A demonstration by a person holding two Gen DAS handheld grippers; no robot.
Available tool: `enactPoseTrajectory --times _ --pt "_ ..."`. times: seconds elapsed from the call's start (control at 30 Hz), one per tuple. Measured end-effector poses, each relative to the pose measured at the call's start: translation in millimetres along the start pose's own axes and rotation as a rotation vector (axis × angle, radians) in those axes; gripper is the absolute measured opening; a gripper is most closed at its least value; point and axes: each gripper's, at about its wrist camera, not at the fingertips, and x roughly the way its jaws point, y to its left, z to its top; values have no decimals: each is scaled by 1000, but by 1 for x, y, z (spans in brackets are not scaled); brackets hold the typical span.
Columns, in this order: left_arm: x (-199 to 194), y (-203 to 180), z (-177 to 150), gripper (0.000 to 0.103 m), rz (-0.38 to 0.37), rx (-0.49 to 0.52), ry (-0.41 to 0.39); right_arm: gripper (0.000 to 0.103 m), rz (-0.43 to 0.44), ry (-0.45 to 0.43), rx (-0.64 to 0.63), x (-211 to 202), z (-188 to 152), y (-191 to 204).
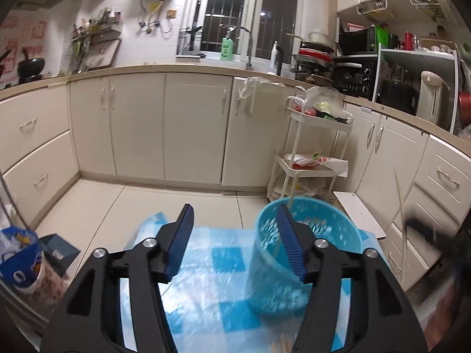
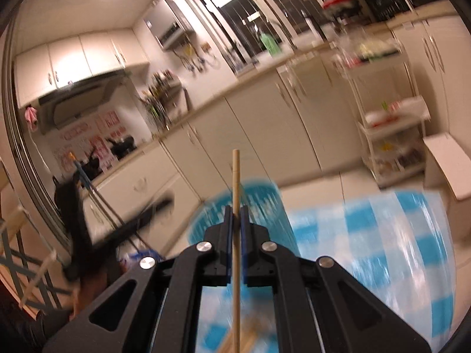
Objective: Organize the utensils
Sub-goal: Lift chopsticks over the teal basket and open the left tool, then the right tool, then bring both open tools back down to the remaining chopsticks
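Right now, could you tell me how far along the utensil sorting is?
Partly done. At least one chopstick already stands in the blue basket on the checked tablecloth. In hand: the right gripper is shut on another chopstick, with the basket just ahead. The left gripper is open and holds nothing. Left: a few more chopsticks lie on the cloth.

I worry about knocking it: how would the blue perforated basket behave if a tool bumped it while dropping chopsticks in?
The blue basket looks like thin, slotted plastic, so it is probably light. It stands tall and narrow on a glossy checkered table cover, so it might slide or tip. The open left tool flanks its rim; care seems wise.
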Motion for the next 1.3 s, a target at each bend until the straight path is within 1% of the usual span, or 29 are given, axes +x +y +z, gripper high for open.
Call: enactPoseTrajectory --times 0.17,0.27,0.33,0.4,0.47,0.57,0.6,0.67,0.77,0.87,0.97,1.07,1.13,1.17,1.2,1.27,1.3 --pt "-30 19 -17 59 12 -14 -3 6 -16 -126 -26 39 45 18" --pt "-44 23 -25 61 23 -6 -12 6 -62 -159 -33 62 54 18" --pt "-51 22 -30 65 31 3 -16 6 -108 -144 -51 80 54 15" --pt "-57 20 -36 70 38 10 -14 6 -145 -92 -78 95 45 11" --pt "-60 17 -43 71 44 10 5 6 -169 -49 -84 100 32 6" --pt "-61 16 -49 72 46 -9 41 7 -185 -2 -81 96 13 -4" --pt "-61 15 -53 72 47 -16 56 9 -186 11 -90 90 7 -4" --pt "-59 12 -54 72 48 -27 77 23 -185 22 -99 82 0 -3" --pt "-62 10 -62 72 46 -49 111 25 -179 28 -115 56 -10 2" --pt "-69 9 -72 72 49 -56 141 25 -179 46 -95 23 -23 2" --pt "-76 6 -80 72 52 -55 160 25 -191 118 -54 -5 -48 -1" --pt "-83 5 -88 72 56 -60 179 25 -201 271 3 -18 -96 -8" --pt "-87 5 -94 72 59 -64 196 25 -209 355 27 -18 -127 -11" --pt "-89 5 -98 72 63 -65 202 25 -211 384 35 -16 -136 -11" --pt "-91 6 -100 72 65 -67 208 25 -211 433 51 -11 -150 -12" --pt "-94 6 -103 72 68 -69 216 24 -213 488 50 0 -167 -9" --pt "-97 7 -105 72 69 -70 219 24 -214 504 42 4 -170 -8"
